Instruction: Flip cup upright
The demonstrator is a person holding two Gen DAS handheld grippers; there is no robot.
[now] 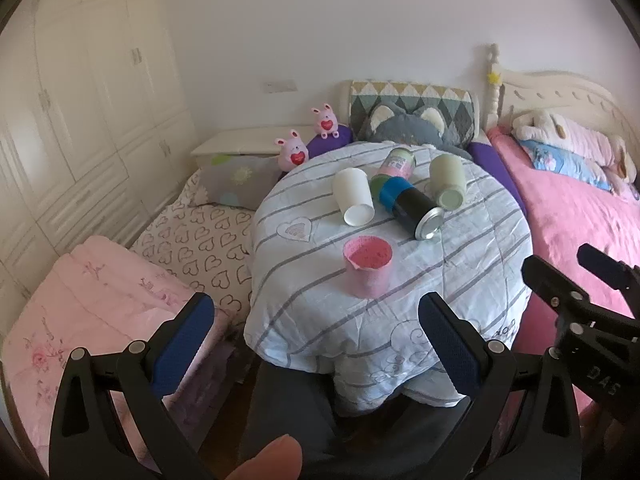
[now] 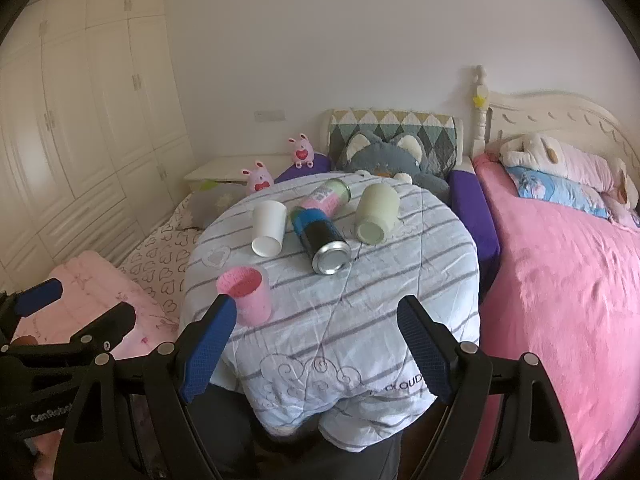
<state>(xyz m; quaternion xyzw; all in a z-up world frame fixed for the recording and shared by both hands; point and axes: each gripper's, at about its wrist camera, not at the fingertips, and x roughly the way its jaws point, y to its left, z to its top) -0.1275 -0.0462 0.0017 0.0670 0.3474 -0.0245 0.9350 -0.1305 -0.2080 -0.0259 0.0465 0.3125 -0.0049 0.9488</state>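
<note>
Pink cup upright, white cup and cans toppled behind — both grippers' fingers spread, empty

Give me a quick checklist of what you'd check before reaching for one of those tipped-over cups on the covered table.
1. Left hand-held gripper open: ok, jaws spread wide, nothing between them.
2. Right hand-held gripper open: ok, also empty.
3. Pink cup already upright: ok, mouth faces up.
4. Cups to flip identified: ok, the white cup and pale green cup lie on their sides.
5. Clear room around the white cup: not ok, the black and blue can lies close beside it.
6. Firm surface under the cups: cannot tell, the striped quilt hides what is beneath.
</note>
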